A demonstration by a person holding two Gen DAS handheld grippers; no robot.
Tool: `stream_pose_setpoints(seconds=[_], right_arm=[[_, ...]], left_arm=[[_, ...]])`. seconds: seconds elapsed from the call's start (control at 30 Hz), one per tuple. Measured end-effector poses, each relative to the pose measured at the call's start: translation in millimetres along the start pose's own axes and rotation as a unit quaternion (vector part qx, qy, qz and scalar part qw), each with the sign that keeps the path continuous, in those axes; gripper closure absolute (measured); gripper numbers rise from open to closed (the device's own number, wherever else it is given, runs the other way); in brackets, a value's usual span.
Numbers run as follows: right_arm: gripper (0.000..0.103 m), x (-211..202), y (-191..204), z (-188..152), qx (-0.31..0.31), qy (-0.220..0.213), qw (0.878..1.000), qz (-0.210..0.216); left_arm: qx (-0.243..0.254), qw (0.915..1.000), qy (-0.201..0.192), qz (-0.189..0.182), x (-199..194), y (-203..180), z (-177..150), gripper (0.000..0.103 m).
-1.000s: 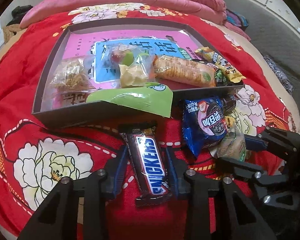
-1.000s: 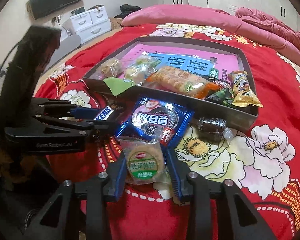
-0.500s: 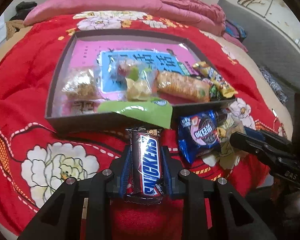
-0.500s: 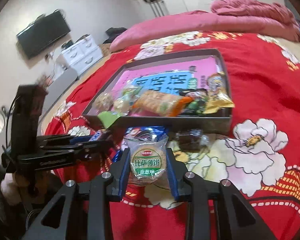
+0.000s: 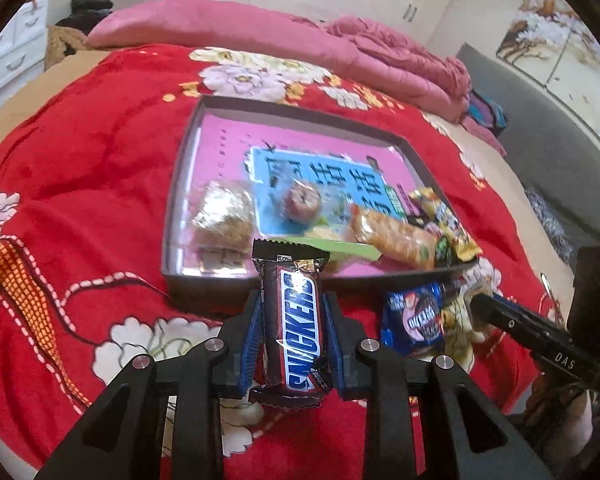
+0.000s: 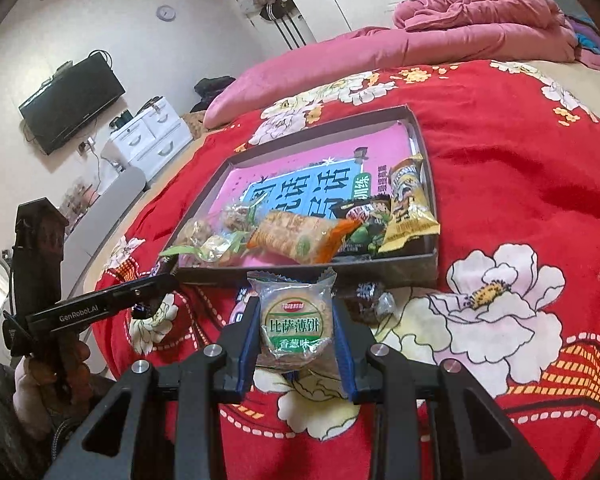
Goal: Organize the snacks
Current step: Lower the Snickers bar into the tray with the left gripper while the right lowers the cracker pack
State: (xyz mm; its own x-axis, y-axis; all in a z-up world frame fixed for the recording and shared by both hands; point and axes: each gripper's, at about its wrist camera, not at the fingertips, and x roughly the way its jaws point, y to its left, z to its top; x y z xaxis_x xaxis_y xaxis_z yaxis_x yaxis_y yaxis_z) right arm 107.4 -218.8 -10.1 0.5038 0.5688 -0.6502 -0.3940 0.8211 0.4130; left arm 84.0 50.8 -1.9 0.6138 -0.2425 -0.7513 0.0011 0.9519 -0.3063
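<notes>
Several wrapped snacks fill tray

Both tools share one build. The left gripper has matte black angular arms with cut-out windows, round silver screw heads at the joints, and blue ribbed pads lining its two fingers. The right gripper shows the same black frame, four silver screws and blue pads. Seen from the right wrist view, the left tool's black side bar carries white "GenRobot.AI" lettering, with a tall black block on the handle. From the left wrist view, the right tool's bar reads "DAS".
</notes>
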Motion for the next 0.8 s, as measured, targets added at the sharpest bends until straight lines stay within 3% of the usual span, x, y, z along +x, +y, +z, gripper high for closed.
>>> stream_pose_setpoints(seconds=[0.8], right_arm=[[0.069, 7, 10, 22, 0.01, -0.037, 0.999, -0.002]], left_arm=[[-0.003, 0.9989, -0.047, 0.0, 1, 5, 24, 0.073]])
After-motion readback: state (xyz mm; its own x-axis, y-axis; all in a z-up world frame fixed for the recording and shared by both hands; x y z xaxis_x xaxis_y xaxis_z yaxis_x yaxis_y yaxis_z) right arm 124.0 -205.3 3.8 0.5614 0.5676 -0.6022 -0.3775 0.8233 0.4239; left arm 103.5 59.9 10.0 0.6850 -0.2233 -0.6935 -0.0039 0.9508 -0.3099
